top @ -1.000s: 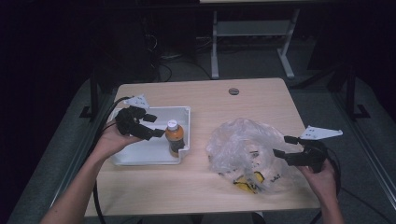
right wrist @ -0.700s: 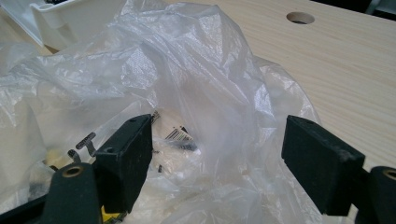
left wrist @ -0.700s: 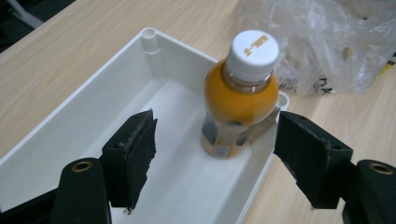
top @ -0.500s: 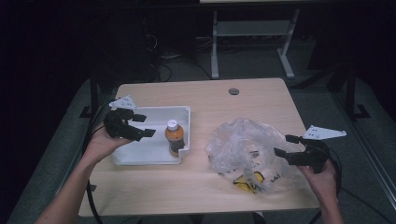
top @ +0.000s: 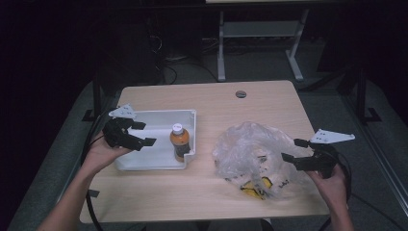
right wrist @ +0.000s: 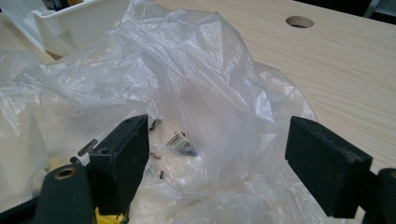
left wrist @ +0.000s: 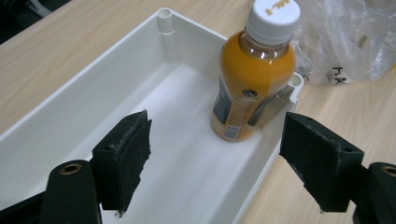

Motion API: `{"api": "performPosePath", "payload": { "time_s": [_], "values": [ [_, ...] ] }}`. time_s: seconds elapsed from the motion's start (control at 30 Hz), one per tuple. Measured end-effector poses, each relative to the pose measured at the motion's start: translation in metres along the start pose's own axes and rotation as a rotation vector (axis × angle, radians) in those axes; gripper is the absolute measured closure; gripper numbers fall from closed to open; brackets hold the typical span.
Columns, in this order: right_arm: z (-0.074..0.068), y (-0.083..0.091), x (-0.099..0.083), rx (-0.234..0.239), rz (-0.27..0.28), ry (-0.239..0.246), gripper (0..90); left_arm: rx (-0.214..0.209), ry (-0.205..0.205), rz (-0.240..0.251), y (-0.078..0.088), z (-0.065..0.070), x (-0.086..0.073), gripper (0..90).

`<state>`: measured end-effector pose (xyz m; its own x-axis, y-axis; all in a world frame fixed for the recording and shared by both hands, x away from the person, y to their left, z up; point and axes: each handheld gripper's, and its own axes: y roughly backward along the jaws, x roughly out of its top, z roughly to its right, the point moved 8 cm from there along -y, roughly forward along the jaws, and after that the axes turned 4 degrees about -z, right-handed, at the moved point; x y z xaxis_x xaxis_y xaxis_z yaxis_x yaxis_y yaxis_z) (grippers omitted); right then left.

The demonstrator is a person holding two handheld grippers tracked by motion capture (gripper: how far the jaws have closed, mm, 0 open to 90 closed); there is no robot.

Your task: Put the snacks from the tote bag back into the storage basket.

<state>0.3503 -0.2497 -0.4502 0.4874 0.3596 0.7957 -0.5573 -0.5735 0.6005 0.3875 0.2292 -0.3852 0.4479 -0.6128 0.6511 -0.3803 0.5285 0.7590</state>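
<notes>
An orange drink bottle (top: pixel 179 142) with a white cap stands upright in the right end of a white tray (top: pixel 154 120). My left gripper (top: pixel 144 134) hovers over the tray's left part, a short way from the bottle. Its jaws have just been opening and nothing is between them. In the left gripper view the bottle (left wrist: pixel 254 79) stands beyond the open left gripper (left wrist: pixel 219 144), inside the tray (left wrist: pixel 177 186). A crumpled clear plastic bag (top: pixel 250 149) lies at the right. My right gripper (top: pixel 294 150) is at its right edge, jaws just opening, and loose bag film (right wrist: pixel 187 84) lies between the spread pads unpressed.
A yellow packet (top: pixel 252 187) shows through the bag near the table's front edge. A round cable hole (top: pixel 240 94) sits in the tabletop at the back. A white frame (top: pixel 260 29) stands on the floor beyond the table.
My left gripper has drawn back leftward from the bottle, which stays standing in the tray. The right gripper has kept its place at the bag.
</notes>
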Motion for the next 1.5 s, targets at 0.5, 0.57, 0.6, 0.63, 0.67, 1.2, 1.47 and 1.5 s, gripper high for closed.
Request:
{"api": "performPosePath", "payload": {
  "time_s": [0.5,0.57,0.6,0.63,0.67,1.2,1.47,1.5],
  "values": [
    [0.003,-0.001,-0.002,-0.008,-0.012,-0.009,21.4,0.011,0.019,0.001,0.003,-0.002,-0.019,22.7],
    [0.004,-0.001,-0.003,-0.007,-0.014,-0.009,21.3,0.007,0.029,0.007,0.004,-0.002,-0.022,22.5],
    [0.004,-0.002,-0.004,-0.007,-0.020,-0.009,21.4,0.009,0.030,0.006,0.004,-0.003,-0.024,22.5],
    [0.004,-0.002,-0.004,-0.007,-0.020,-0.009,21.4,0.011,0.031,0.008,0.004,-0.003,-0.025,22.5],
    [0.004,-0.002,-0.005,-0.008,-0.024,-0.007,21.3,0.017,0.030,0.008,0.005,-0.004,-0.026,22.5],
    [0.003,-0.003,-0.005,-0.002,-0.028,-0.002,21.4,0.023,0.041,0.026,0.010,-0.005,-0.041,22.3],
    [0.002,-0.002,-0.004,-0.005,-0.025,0.003,21.6,0.029,0.046,0.037,0.011,-0.004,-0.049,22.3],
    [0.002,-0.002,-0.004,-0.005,-0.025,0.003,21.6,0.031,0.049,0.041,0.010,-0.004,-0.050,22.2]
  ]
}}
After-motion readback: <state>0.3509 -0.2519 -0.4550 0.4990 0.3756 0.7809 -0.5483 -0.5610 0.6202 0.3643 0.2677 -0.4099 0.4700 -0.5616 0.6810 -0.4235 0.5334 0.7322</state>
